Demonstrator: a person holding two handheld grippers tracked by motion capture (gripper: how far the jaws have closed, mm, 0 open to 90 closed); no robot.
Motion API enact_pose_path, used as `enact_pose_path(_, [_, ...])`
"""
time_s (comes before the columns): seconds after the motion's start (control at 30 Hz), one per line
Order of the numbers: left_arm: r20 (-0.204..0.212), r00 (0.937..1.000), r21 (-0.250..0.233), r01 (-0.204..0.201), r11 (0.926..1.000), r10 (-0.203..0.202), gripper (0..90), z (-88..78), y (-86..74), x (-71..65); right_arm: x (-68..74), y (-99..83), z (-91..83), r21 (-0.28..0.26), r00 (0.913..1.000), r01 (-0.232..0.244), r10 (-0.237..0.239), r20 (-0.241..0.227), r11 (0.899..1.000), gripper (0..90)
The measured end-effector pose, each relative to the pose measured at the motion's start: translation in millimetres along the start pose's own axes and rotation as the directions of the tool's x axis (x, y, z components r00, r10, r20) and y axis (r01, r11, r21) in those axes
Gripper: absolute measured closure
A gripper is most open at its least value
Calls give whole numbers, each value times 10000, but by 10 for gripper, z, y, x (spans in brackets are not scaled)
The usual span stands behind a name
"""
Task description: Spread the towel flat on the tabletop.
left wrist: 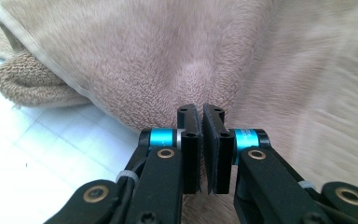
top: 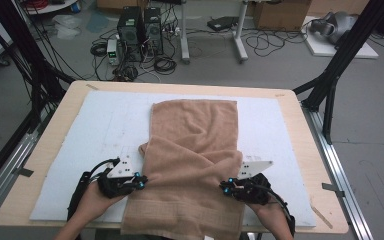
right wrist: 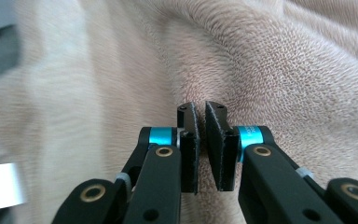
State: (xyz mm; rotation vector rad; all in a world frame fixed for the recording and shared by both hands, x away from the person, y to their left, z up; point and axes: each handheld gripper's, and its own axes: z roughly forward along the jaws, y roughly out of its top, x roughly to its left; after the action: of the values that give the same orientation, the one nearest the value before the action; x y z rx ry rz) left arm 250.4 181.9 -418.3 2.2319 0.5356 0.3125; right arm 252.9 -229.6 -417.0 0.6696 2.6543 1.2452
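Two grippers at work here, one per hand, both at the near part of a tan towel (top: 194,150) that lies lengthwise down the middle of the white foam mat (top: 95,125) on the wooden table (top: 55,130). The towel's far end sits flat w/ a straight edge; its near end hangs over the table's front edge. Approx. halfway along, the cloth is bunched into diagonal folds.

We see the left gripper (top: 141,182) at the towel's left edge and the right gripper (top: 225,187) at its right edge, roughly level w/ each other, tips pointing inward. A hand (top: 92,202) backs the left one, another hand (top: 270,212) the right.

In the left gripper view, the jaws are drawn together w/ just a thin slit between the pads (left wrist: 190,149), tips pressed into the towel's pile (left wrist: 168,60); a rolled hem (left wrist: 28,84) lies on the mat to the side. Whether cloth is pinched we can't tell.

Right gripper view: same story, pads (right wrist: 221,149) nearly meeting, tips against the towel (right wrist: 279,70); a pinch isn't discernible.
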Motion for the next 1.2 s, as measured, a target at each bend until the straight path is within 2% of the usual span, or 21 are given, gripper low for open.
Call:
enact_pose_path(0.1, [6,10000,-278,-69,9996,69,856,-154,-41,-141,151,28,-120,-308,9997,231,-234,-87,9993,836])
enact_pose_path(0.17, [-86,10000,-618,28,9981,-33,856,-255,-64,-229,248,48,-188,-415,9991,413,-418,-101,9983,836])
enact_pose_path(0.37, [30,9996,-1032,-277,9943,281,855,-523,-66,-503,506,123,-375,-748,9954,831,-863,-407,9937,821])
enact_pose_path(0.43, [120,9993,-1200,-329,9922,346,835,-617,-34,-532,543,159,-447,-1071,9944,875,-933,-505,9904,775])
enact_pose_path(0.47, [92,9995,-1319,-303,9908,318,786,-656,-11,-527,545,183,-480,-1212,9944,817,-891,-574,9893,752])
enact_pose_path(0.5, [-21,9996,-1398,-277,9898,277,721,-689,14,-509,533,207,-502,-1333,9949,837,-904,-450,9875,736])
enact_pose_path(0.57, [-198,9996,-1498,-241,9884,214,666,-712,56,-436,479,255,-526,-1351,9958,837,-879,-259,9873,717])
enact_pose_path(0.67, [-290,9995,-1505,-154,9885,111,640,-600,84,-287,343,306,-463,-948,9948,996,-973,284,9905,697])
enact_pose_path(0.83, [-126,9997,-1094,188,9938,-203,608,-154,73,-46,27,250,-133,-236,9978,562,-554,361,9981,628])
enact_pose_path(0.87, [-88,9997,-887,212,9958,-221,608,-55,73,-1,-29,223,-55,-76,9985,421,-418,346,9991,624])
enact_pose_path(0.93, [-268,9995,-359,158,9992,-168,609,122,62,83,-153,153,104,274,9985,211,-225,508,9994,609])
enact_pose_path(1.03, [-263,9995,509,188,9985,-175,610,329,24,188,-265,71,236,517,9988,-161,138,462,9985,610])
enact_pose_path(1.1, [36,9987,408,509,9979,-511,625,368,-2,244,-298,21,316,753,9992,-241,215,345,9969,648])
enact_pose_path(1.2, [109,9991,377,399,9985,-403,727,360,-8,230,-301,-22,344,618,9987,-447,431,268,9971,725])
